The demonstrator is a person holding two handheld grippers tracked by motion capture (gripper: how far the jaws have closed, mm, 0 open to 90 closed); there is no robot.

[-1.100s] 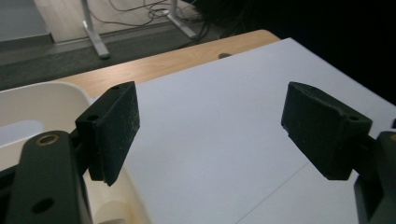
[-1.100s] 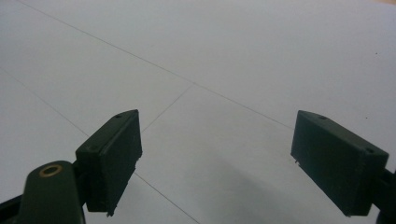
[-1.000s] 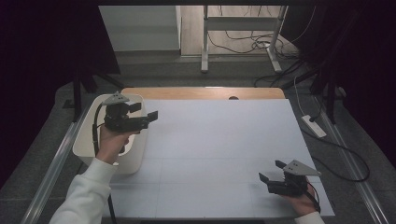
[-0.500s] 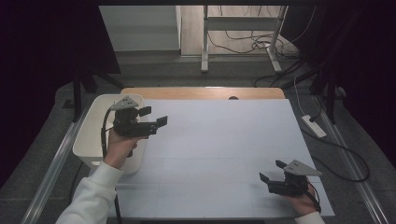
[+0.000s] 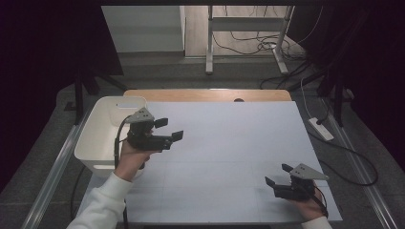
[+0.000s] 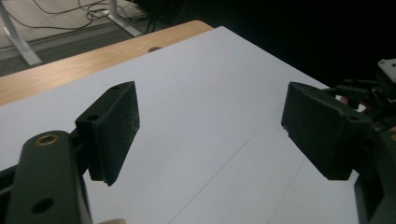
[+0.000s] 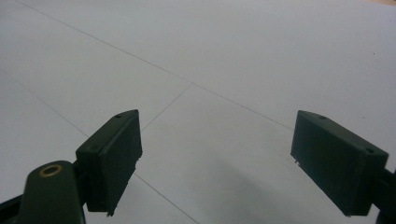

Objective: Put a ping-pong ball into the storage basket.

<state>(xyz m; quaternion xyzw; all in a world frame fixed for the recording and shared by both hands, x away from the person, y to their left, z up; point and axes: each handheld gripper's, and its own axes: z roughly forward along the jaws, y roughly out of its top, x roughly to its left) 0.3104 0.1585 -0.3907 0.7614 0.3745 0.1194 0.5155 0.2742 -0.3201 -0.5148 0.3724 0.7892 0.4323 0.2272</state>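
My left gripper [image 5: 170, 129] hangs over the left part of the white sheet [image 5: 229, 143], just right of a white bin [image 5: 102, 136]. In the left gripper view its jaws [image 6: 215, 126] stand open, with nothing but bare sheet between them. My right gripper [image 5: 277, 174] rests low near the sheet's front right corner, pointing left. It is open too, and the right gripper view shows nothing between its pads [image 7: 219, 154]. The right gripper [image 6: 369, 91] also appears far off at the right edge of the left gripper view.
The bin stands off the table's left edge; its inside looks bare where I can see it. A wooden table edge [image 5: 210, 95] runs along the back. On the floor to the right lie a power strip [image 5: 321, 129] and cables. Thin fold lines cross the sheet.
My left hand has carried its gripper rightward from above the bin out over the sheet, a little lower. The jaws stay open. The right gripper has not moved.
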